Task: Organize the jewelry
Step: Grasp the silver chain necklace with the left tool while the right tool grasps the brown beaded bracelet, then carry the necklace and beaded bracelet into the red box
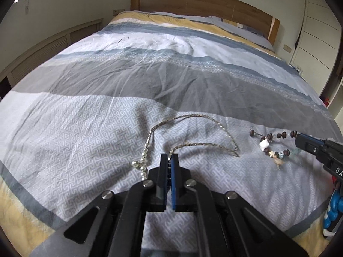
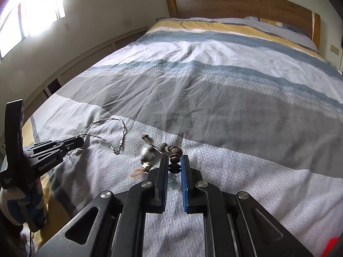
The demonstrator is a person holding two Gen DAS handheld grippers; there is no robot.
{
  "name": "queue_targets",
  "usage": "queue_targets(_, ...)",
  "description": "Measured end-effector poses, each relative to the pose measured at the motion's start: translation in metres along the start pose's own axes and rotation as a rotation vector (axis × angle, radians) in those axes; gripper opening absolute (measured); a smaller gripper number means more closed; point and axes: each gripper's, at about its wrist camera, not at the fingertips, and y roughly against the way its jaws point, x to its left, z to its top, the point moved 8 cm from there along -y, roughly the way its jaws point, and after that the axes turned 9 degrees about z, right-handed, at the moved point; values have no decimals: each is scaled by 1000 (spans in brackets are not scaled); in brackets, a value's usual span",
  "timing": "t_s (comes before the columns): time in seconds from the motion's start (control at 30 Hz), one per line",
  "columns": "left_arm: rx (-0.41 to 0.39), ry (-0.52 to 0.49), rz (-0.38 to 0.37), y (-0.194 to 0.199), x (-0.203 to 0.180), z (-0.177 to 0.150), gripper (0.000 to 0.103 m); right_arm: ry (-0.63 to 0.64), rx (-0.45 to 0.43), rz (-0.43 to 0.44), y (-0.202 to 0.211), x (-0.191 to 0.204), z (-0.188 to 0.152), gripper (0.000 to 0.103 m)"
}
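Note:
A silver bead necklace (image 1: 143,160) lies on the patterned bedcover (image 1: 85,141). One strand of its chain runs up into my left gripper (image 1: 169,156), which is shut on it. The right wrist view shows the same grip at the left gripper (image 2: 81,142), with the necklace (image 2: 123,130) looping away over the cover. A brown bead bracelet (image 1: 264,144) with a white shell and a small starfish lies to the right. My right gripper (image 1: 297,139) is closed on its far end. In the right wrist view, dark beads of the bracelet (image 2: 176,151) sit pinched between the pads of the right gripper (image 2: 174,158).
The striped grey, blue and yellow duvet (image 2: 214,81) covers a wide bed with a wooden headboard (image 1: 203,0). A low slatted wooden cabinet (image 1: 53,47) runs along the left wall under a bright window (image 2: 32,6). White wardrobe doors (image 1: 317,42) stand at right. A person's blue-and-white sleeve (image 2: 25,205) shows.

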Motion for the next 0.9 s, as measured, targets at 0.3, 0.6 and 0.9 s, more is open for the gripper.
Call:
queue_targets(0.3,-35,-26,-32,57,-12,8,2,13,-47,-36,75,10,-4,11)
queue_targets(0.6,-101,-71,-71,136,-33,17,2,18,-110,-95,171,12,-15,11)
queue_targets(0.9,-178,-128,-155,222,-89,28,2,5,-216,-158,280,-1,-19,11)
